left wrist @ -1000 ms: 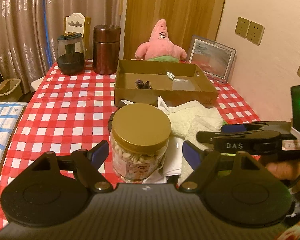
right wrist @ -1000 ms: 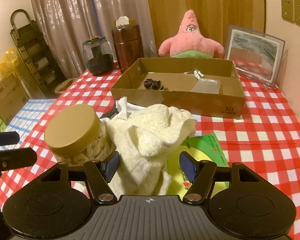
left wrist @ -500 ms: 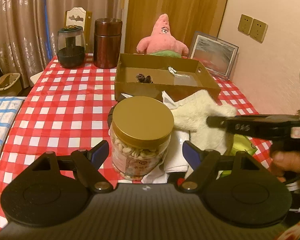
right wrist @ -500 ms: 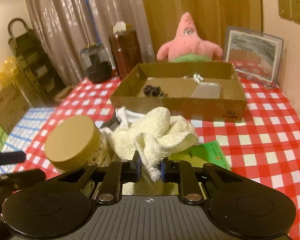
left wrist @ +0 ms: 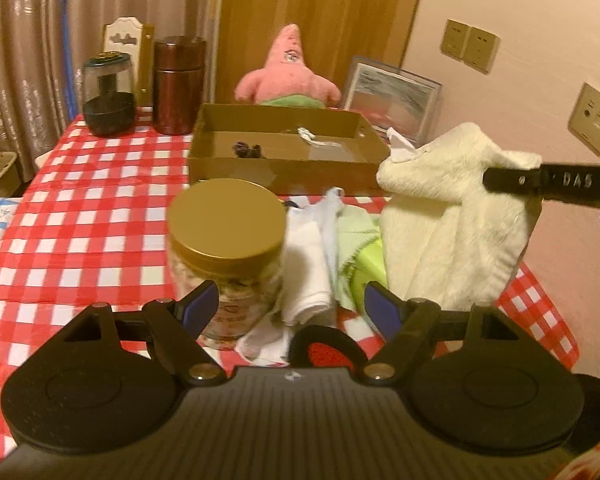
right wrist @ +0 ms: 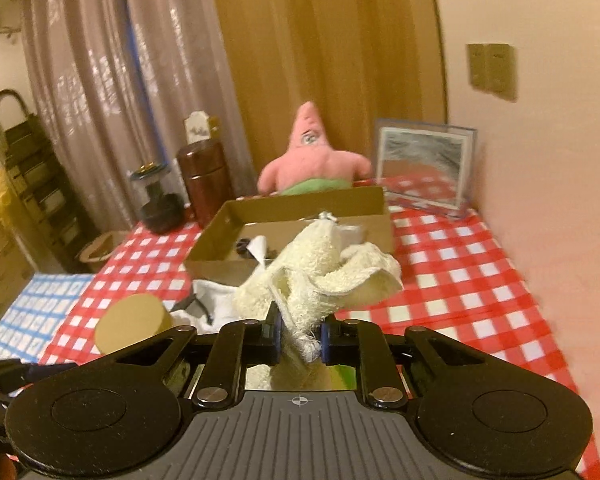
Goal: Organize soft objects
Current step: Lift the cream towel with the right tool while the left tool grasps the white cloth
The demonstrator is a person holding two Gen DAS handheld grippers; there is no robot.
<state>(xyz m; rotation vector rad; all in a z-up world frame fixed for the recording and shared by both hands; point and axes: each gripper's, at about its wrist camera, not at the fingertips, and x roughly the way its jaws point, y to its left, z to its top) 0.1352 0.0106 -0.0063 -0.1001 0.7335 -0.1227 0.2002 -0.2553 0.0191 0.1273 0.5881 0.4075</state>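
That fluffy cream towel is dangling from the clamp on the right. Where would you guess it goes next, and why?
Probably forward over the cardboard box to drop it inside. The right gripper is shut on the cream towel, which hangs clear of the checkered tablecloth, and the open box sits just ahead, nearly empty.

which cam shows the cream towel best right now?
Left wrist view: the cream towel shows nearly whole from the side, hanging off the table from the right gripper. Right wrist view shows only a bunched, foreshortened clump pinched between its fingers.
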